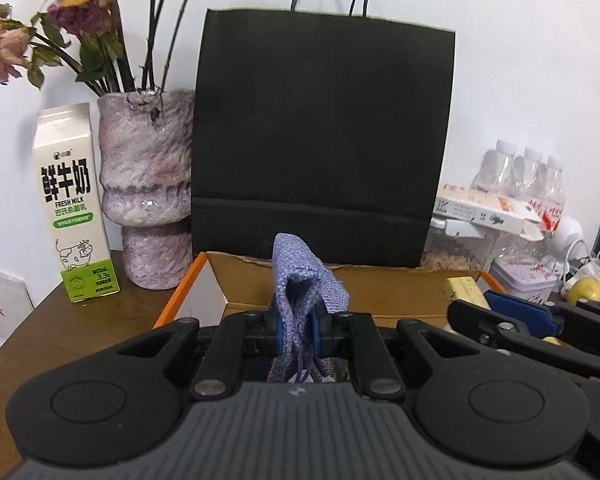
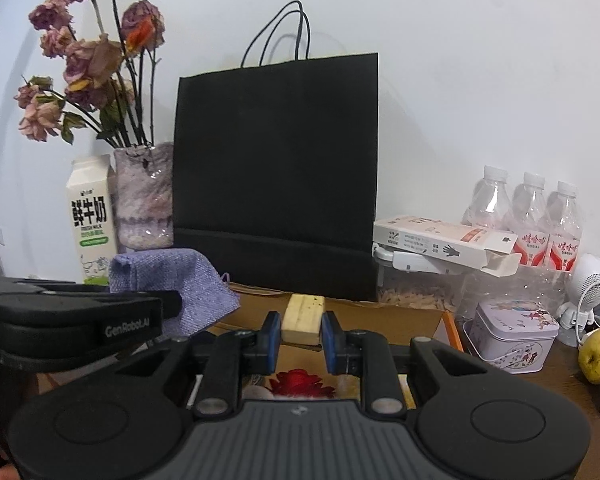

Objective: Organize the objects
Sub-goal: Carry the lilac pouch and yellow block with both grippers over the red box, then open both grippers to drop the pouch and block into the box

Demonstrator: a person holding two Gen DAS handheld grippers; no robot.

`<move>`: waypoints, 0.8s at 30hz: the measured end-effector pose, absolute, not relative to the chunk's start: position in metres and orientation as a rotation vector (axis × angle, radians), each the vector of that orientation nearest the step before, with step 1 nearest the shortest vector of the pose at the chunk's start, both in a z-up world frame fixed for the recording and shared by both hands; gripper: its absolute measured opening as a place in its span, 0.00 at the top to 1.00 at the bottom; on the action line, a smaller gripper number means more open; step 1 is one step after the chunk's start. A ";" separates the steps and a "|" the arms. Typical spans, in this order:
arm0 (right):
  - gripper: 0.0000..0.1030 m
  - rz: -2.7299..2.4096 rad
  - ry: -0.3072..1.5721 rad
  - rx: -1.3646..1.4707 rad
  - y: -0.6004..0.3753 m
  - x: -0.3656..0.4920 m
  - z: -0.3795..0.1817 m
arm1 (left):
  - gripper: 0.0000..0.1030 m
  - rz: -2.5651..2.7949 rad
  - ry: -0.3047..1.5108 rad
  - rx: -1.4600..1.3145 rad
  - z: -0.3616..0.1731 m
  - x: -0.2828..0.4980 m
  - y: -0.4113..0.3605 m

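I have something in each hand. My left hand-held gripper (image 1: 296,330) is clamped tight on a lilac woven pouch (image 1: 306,280), which stands up out of the blue pads (image 1: 279,330) with its drawstring trailing back toward the camera. My right hand-held gripper (image 2: 299,338) is closed on a pale yellow block (image 2: 303,314), gripped across its sides; I'd guess it is a sponge or a bit of foam, but the view is too soft to be sure.

Both loads hang over the open cardboard box (image 1: 400,292) with the orange edge, which sits in front of the black paper bag (image 1: 320,128) toward the back of the tabletop (image 1: 80,320). Inside the box, below my right gripper, I can make out something red, perhaps a flower (image 2: 300,382).

I judge this as the carrying step, with both things brought above the box and neither set down yet. Next I need to lower each hand inside the box walls, pick a free patch of floor clear of the red item, and only then loosen the grip. The pouch is limp and its cord may snag on the pads, so I would release it low. The vase (image 1: 148,192) and milk carton (image 1: 74,204) at the back left corner stand close enough to mind.
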State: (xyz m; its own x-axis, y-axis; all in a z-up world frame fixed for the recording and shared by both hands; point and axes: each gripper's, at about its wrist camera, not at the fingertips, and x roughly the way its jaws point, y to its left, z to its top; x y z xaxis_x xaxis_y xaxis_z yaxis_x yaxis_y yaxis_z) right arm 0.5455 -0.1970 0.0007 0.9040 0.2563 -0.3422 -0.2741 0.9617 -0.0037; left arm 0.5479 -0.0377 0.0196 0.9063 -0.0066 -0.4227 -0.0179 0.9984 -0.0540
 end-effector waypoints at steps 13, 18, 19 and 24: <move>0.80 0.245 0.404 -0.084 -0.194 0.564 -0.011 | 0.67 0.023 0.460 -0.050 0.009 0.566 -0.031; 0.68 0.233 0.404 -0.084 -0.195 0.562 -0.010 | 0.47 0.031 0.451 -0.043 0.010 0.565 -0.029; 0.55 0.226 0.406 -0.086 -0.195 0.562 -0.011 | 0.36 0.034 0.448 -0.042 0.011 0.564 -0.029; 0.05 0.186 0.396 -0.084 -0.199 0.562 -0.009 | 0.00 0.064 0.394 -0.025 0.017 0.556 -0.026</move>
State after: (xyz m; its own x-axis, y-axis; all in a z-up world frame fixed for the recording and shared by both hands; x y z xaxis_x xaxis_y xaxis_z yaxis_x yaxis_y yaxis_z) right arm 0.5616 -0.1985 -0.0095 0.9059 0.1637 -0.3906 -0.1966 0.9794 -0.0454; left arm 0.5559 -0.0262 0.0171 0.9213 0.0572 -0.3847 -0.0670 0.9977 -0.0123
